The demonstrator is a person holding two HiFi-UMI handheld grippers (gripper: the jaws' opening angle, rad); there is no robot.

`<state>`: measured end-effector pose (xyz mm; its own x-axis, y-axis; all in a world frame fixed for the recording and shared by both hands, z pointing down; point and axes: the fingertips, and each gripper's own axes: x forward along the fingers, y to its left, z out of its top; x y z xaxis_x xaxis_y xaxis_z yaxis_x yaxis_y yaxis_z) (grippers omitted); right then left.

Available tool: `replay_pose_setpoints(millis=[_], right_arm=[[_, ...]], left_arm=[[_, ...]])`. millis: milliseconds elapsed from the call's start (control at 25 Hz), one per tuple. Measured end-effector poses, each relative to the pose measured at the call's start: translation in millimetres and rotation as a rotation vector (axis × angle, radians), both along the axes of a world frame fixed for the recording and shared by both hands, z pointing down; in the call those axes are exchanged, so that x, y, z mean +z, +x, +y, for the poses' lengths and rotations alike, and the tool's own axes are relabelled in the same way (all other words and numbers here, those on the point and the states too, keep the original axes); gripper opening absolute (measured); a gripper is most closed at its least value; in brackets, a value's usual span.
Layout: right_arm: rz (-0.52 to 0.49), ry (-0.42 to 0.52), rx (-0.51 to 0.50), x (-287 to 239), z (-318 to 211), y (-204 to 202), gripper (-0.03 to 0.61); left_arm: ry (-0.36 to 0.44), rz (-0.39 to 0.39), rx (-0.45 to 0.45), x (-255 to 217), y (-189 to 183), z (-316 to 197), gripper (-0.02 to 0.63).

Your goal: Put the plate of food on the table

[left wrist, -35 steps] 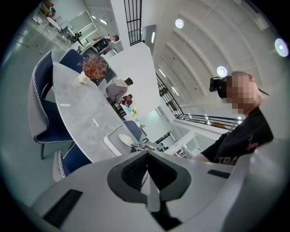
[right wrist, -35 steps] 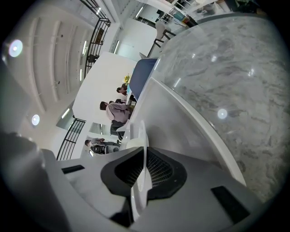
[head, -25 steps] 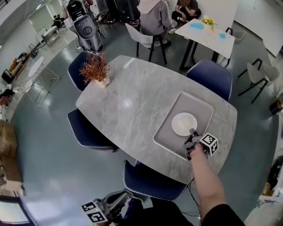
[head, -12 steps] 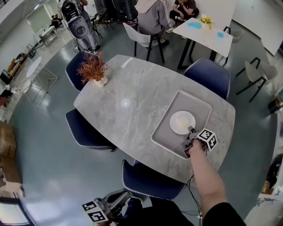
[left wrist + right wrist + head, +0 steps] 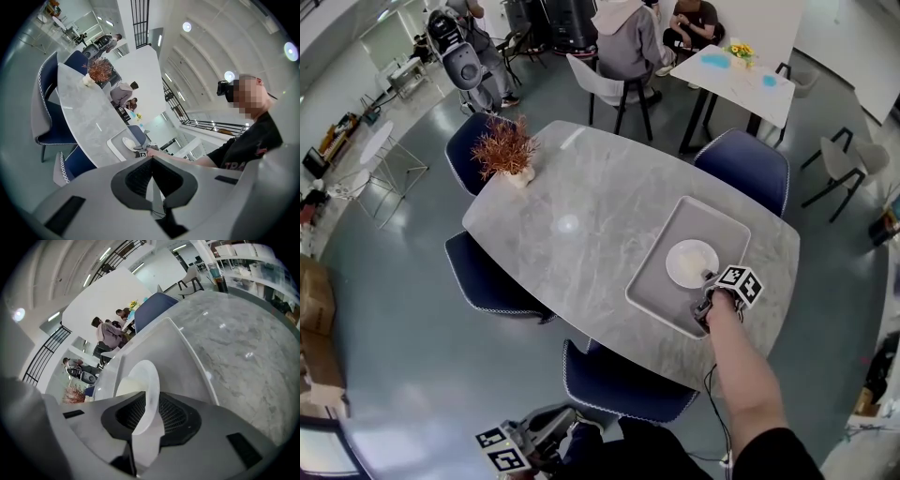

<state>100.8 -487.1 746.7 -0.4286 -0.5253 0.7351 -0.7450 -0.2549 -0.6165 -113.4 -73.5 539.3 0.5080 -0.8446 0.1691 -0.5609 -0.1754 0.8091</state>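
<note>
A white plate [image 5: 689,262] lies on a grey tray [image 5: 701,217] at the right end of the marble table [image 5: 581,216]. My right gripper [image 5: 709,279] is at the plate's near rim and is shut on it. In the right gripper view the plate's rim [image 5: 143,380] runs between the jaws of the right gripper [image 5: 146,417], with the tray [image 5: 178,350] behind. My left gripper [image 5: 555,424] hangs low by the person's body, away from the table. In its own view the left gripper [image 5: 150,171] is shut on nothing, and the plate [image 5: 128,144] shows far off.
A pot of dried reddish plant [image 5: 503,150] stands at the table's far left corner. Blue chairs [image 5: 623,384] ring the table. Behind are people seated at a white table [image 5: 736,70] and a grey robot [image 5: 467,66].
The right gripper has shifted slightly at the plate's near rim. The plate still lies on the tray. The left gripper has stayed low.
</note>
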Motion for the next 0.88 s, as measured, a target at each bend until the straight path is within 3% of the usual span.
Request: replay_pose_setpoints(millis=[160,320,440,560,880], right_arm=[[0.057,-0.015,0.002,1.2,4.9,8.7,0.077],[0.03,-0.015,0.046,0.8,12.4,17.0,0.077],[-0.025,0.027,0.061,-10.5,15.1,17.7,0.074],[-0.061,0.075,0.067,-27.2,19.9,20.7,0.011],[-0.147,0.19,0.06,-77.4,59.0,35.6,0.01]], left_arm=[[0.005,0.005,0.0,-0.4,-1.9,3.0,0.006],[0.008,0.006,0.008,-1.4,-5.0,5.5,0.005],[0.012,0.007,0.019,-3.1,-5.5,6.6,0.006],[0.019,0.004,0.052,-5.5,-5.9,4.7,0.005],[0.047,-0.003,0.19,-14.4,-8.2,3.7,0.006]])
